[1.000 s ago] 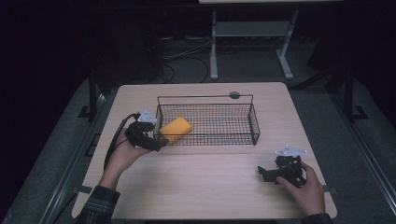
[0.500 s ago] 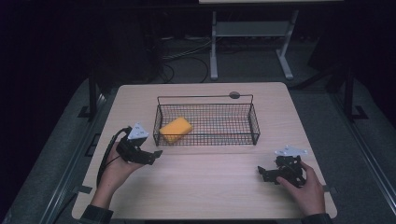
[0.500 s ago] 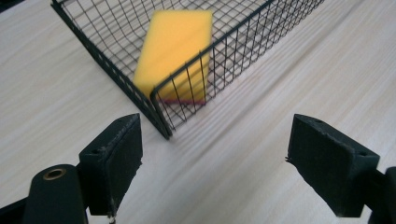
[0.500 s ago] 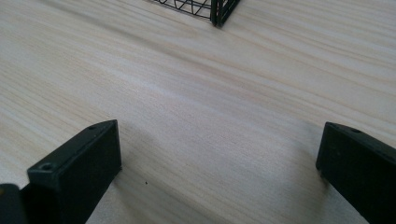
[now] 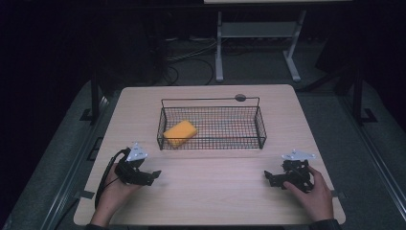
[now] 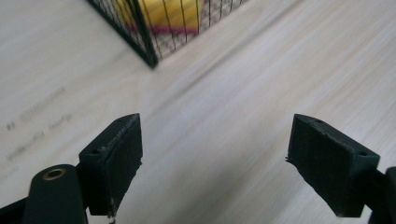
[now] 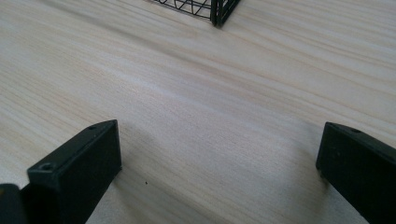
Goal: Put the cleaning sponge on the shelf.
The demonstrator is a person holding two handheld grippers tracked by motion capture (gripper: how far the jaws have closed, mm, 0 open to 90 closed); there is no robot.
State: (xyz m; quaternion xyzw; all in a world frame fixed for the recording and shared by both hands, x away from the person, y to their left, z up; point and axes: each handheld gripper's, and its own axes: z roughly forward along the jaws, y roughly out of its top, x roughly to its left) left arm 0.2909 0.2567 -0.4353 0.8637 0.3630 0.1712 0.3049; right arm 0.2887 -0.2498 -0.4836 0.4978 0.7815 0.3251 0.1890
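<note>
Nearest the worktop's (image 5: pixel 210 211) front edge, the left tool (image 5: pixel 152 176) and right tool (image 5: pixel 269 178) rested wide apart, both gaping and empty, bare wood between them. Farther back, the yellow sponge (image 5: pixel 180 132) lay in the wire basket's (image 5: pixel 258 125) left end, long axis slanting up-right.

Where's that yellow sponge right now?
In the high view, the yellow sponge lies inside the wire basket, at its left end, beyond the left claw.

Sponge (image 5: pixel 180 132) in basket (image 5: pixel 258 125) left end, mid table (image 5: pixel 215 201); tongs apart in front.
</note>
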